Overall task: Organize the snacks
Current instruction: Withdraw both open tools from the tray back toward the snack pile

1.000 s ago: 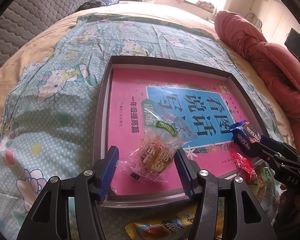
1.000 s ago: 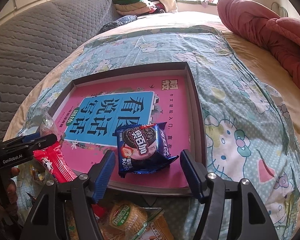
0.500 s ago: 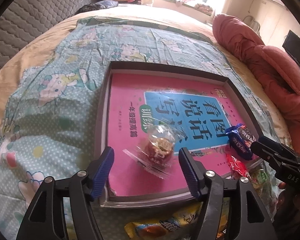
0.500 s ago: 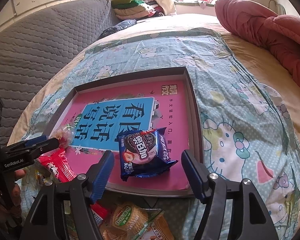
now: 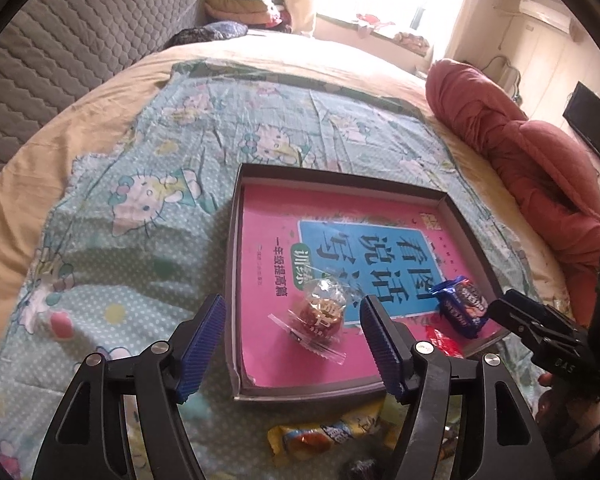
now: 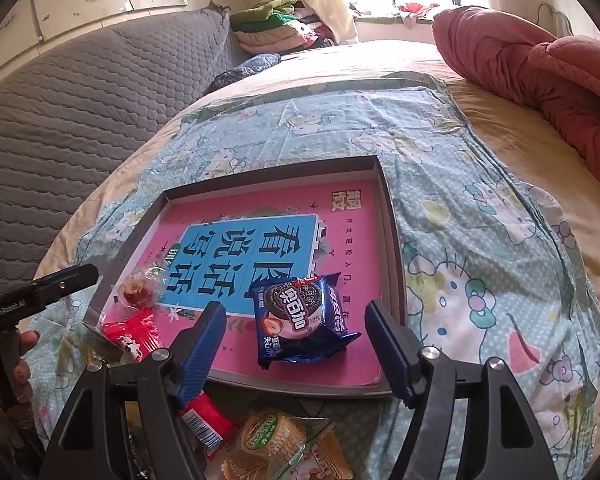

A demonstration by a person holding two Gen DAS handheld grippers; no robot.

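Observation:
A shallow grey box [image 5: 231, 264] with a pink book inside lies on the bed; it also shows in the right wrist view [image 6: 392, 240]. A clear-wrapped red candy [image 5: 322, 314] lies in the box between the open fingers of my left gripper [image 5: 294, 340], which is raised above it; the candy also shows in the right wrist view [image 6: 138, 290]. A blue Oreo pack [image 6: 304, 320] lies in the box near my open, empty right gripper [image 6: 294, 344]; the pack also shows in the left wrist view [image 5: 462, 306].
Loose snacks lie on the quilt in front of the box: a red packet [image 6: 134, 334], a green-labelled cake [image 6: 272, 434], a yellow packet [image 5: 324, 434]. A red duvet [image 5: 532, 152] lies at the right. A grey quilted headboard [image 6: 68, 100] stands at the left.
My left gripper let go of the candy, opened wider and drew back and up; the candy now lies in the box. My right gripper also pulled back from the Oreo pack.

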